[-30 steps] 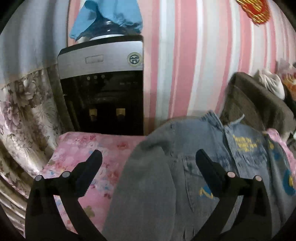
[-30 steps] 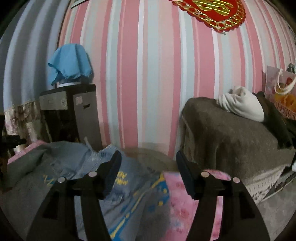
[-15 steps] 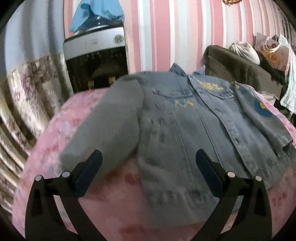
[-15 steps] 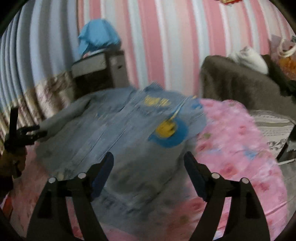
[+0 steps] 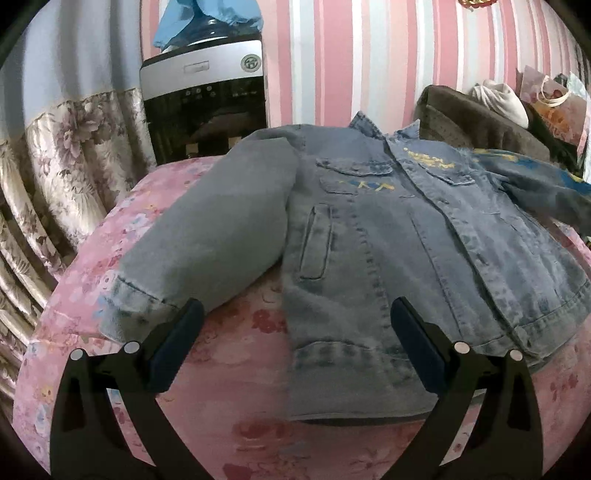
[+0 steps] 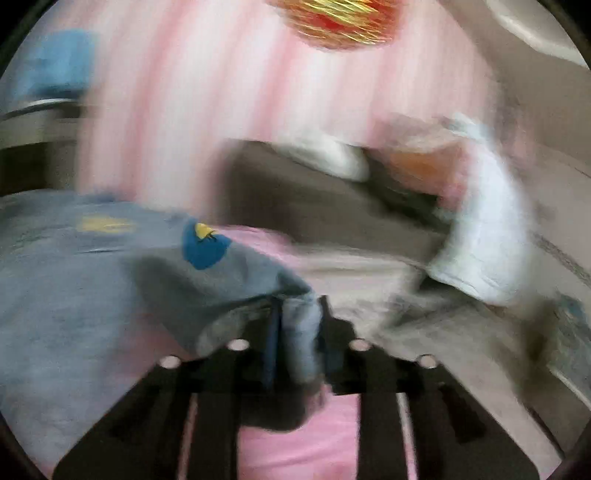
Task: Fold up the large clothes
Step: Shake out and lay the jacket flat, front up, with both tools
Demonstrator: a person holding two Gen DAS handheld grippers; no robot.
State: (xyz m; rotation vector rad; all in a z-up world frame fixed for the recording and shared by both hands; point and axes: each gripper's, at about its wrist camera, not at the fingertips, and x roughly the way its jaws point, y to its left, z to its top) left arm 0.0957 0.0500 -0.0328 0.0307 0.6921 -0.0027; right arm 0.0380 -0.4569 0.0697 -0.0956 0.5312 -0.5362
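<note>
1. The denim jacket (image 5: 388, 236) lies front-up on the pink floral bedspread (image 5: 236, 413), collar toward the striped wall at twelve o'clock and hem toward the camera at six.
2. In the left wrist view its grey sleeve (image 5: 207, 236) stretches toward eight o'clock, the cuff resting on the bedspread.
3. The other sleeve (image 6: 221, 280), with a blue and yellow patch, runs toward three o'clock; the right gripper (image 6: 299, 339) has just been closing and is clamped on that sleeve's cuff, with the cloth bunched between the pads. This view is heavily blurred.
4. The left gripper (image 5: 295, 336) hangs above the hem with its tongs wide apart, nothing between them; the grey cuff lies just beside the left fingertip.
5. Beyond the bed at eleven o'clock stands a water dispenser (image 5: 203, 99) draped with a blue cloth (image 5: 207, 18).
6. At two o'clock a brown covered seat (image 5: 480, 122) carries a white bundle (image 5: 498, 99).
</note>
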